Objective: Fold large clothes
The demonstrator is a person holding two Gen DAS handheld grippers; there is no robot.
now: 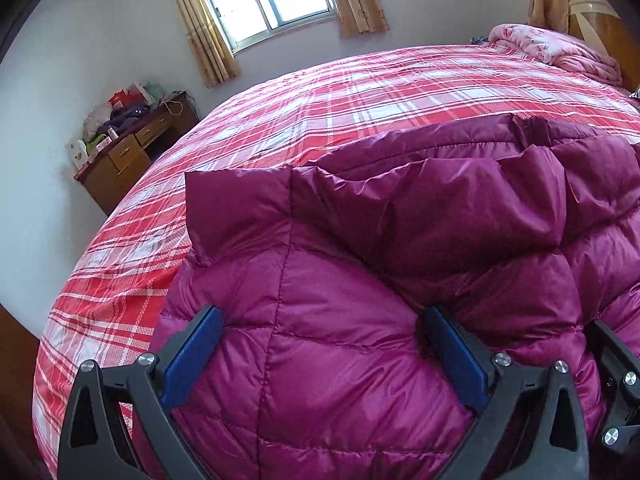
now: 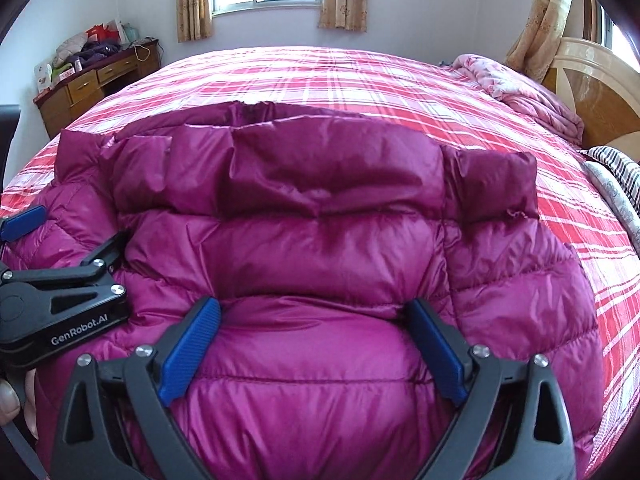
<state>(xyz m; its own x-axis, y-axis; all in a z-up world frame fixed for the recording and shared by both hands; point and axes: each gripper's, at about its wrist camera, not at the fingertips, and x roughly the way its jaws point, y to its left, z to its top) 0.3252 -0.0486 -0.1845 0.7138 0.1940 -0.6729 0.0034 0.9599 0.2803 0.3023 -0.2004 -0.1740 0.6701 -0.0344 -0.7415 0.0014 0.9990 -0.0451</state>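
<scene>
Tools both tilt down over the magenta puffer jacket (image 2: pixel 304 216) lying on the plaid bed (image 2: pixel 360 76): left tool (image 1: pixel 320 356) and right tool (image 2: pixel 314 344) gape wide, gripping nothing, side by side.

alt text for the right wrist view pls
A magenta puffer jacket lies folded on a red plaid bed, with the open right gripper resting over its near edge. The left gripper is at the left.

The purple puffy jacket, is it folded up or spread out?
Folded. The jacket lies as a compact bundle on the bed, its top part doubled over.
</scene>
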